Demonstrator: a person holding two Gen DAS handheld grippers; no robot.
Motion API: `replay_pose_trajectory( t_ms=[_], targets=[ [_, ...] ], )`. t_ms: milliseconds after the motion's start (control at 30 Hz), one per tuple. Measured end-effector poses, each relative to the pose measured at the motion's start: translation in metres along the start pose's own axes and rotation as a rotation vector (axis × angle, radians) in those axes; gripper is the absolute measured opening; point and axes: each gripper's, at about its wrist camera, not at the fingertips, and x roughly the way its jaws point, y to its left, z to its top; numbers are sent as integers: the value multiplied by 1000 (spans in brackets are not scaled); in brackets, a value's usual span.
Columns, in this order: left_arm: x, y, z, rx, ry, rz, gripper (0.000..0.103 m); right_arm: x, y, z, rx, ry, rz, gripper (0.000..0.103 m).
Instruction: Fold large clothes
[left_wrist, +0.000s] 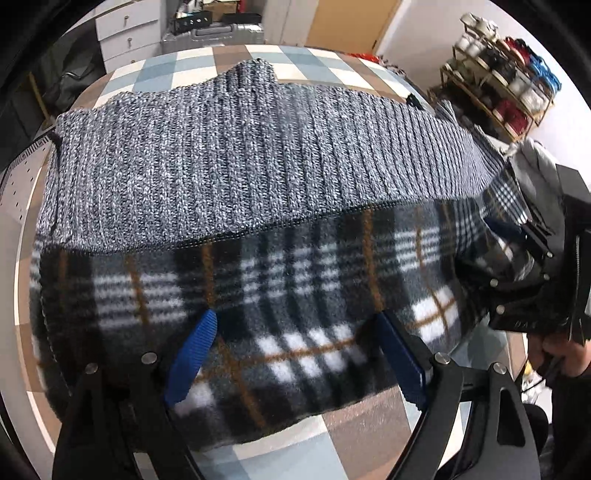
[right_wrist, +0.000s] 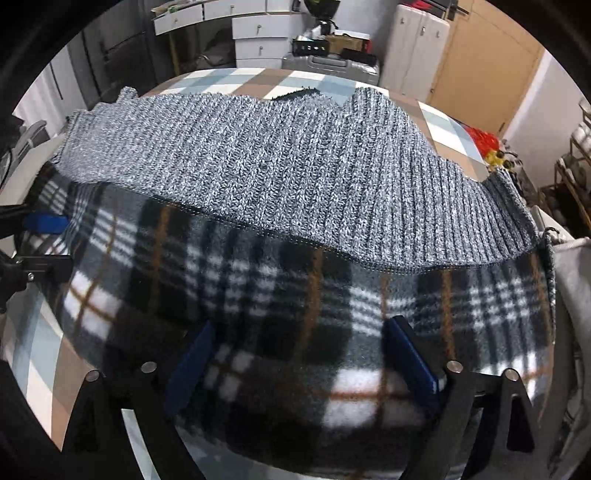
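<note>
Left wrist view: left gripper (left_wrist: 295, 354) jaws spread wide, blue pads (left_wrist: 194, 354) apart with the plaid fleece lining (left_wrist: 258, 295) showing between and under them; nothing pinched, pads look clear of the cloth or at most grazing it, hard to tell through the blur. Right wrist view: right gripper (right_wrist: 299, 365) likewise wide open, blue pad (right_wrist: 413, 358) on each side of the plaid, no grip. Both point steeply down at the garment's near edge, side by side along it, and in the left view the right gripper's body sits just off to the right with a hand (left_wrist: 561, 354) on it. Judgement: open jaws over the near hem suggest either a fresh release after a fold or lining up for the next pinch; cannot say which. Garment is a knit sweater (left_wrist: 229, 155) with fleece lining, spread flat on the checked tablecloth (left_wrist: 362, 424); the grey knit face lies beyond the fingertips, folded over so the lining band is exposed nearest the tongs, its hem running crosswise ahead of both. The lining's near edge ends just below the pads, bare table past it. Farther out: a silver suitcase (left_wrist: 214, 33), white drawers (left_wrist: 125, 37), and a rack of spools (left_wrist: 506, 85) far right.
</note>
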Motion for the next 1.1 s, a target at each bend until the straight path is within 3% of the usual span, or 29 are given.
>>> replay_pose_trajectory(
  t_ms=[167, 233, 333, 433, 500, 633, 767, 867, 967, 1100],
  targets=[
    [-7, -9, -2, 1, 10, 22, 86, -18, -5, 5, -2, -8, 33, 96],
    [-22, -10, -2, -4, -7, 37, 86, -43, -23, 3, 61, -73, 85, 96],
    [-34, -12, -4, 16, -48, 63, 86, -63, -48, 1, 124, -127, 58, 97],
    [-21, -3, -9, 2, -20, 134, 86, -49, -69, -5, 167, -34, 1, 97],
    [-7, 6, -14, 8, -17, 141, 86, -31, -75, -14, 179, 41, -7, 97],
    [-5, -8, -27, 62, -91, 180, 89, -17, -85, -34, 252, 20, 66, 100],
    [-12, -18, -24, 41, -73, 217, 89, -17, -86, -32, 265, 39, 58, 101],
    [-30, -37, -15, 34, -69, 124, 89, -30, -84, -20, 276, 60, 44, 98],
    [-37, -64, -9, 59, -85, 36, 90, -55, -79, -9, 304, -26, 4, 98],
    [-9, -88, 0, 104, -30, 70, 90, -62, -64, 2, 330, -73, 96, 98]
  ],
)
